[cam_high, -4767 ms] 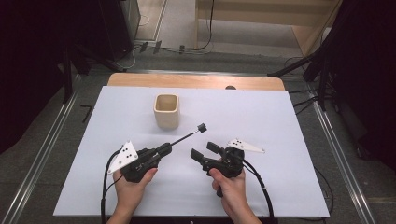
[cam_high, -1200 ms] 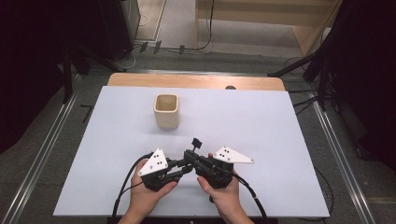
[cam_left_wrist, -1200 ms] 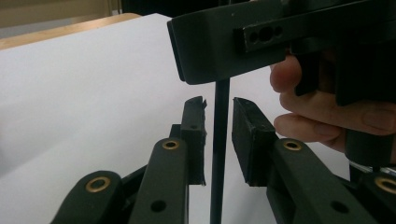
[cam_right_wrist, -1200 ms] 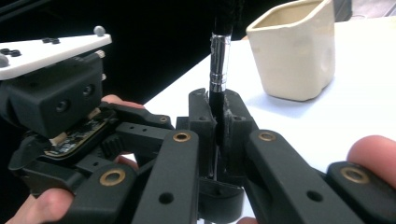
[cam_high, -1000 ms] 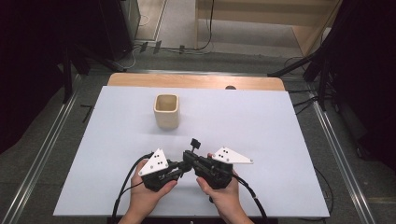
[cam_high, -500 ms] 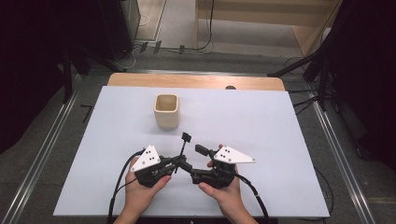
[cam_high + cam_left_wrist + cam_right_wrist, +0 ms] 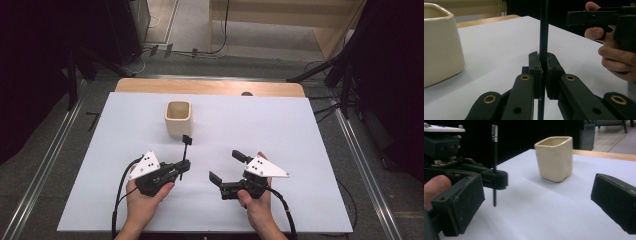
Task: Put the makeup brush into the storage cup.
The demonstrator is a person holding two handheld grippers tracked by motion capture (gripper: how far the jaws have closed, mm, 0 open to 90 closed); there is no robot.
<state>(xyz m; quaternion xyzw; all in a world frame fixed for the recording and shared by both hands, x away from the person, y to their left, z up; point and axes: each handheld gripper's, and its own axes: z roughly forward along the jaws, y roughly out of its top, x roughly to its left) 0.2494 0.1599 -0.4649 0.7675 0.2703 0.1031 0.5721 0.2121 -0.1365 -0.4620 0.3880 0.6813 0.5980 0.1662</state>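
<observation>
Black rod [image 7: 186, 154] stands upright, clamped in left hand-held gripper [image 7: 183, 167].

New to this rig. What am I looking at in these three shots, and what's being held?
No robot here: a person holds a two-jaw hand tool in each hand. The high view looks down on a white table; the other two cameras ride on the tools. The left tongs are shut on a thin black rod with a small cap on top, held upright. The right tongs have just been opening, with nothing between the jaws. A cream square cup stands farther back on the table, apart from both.
</observation>
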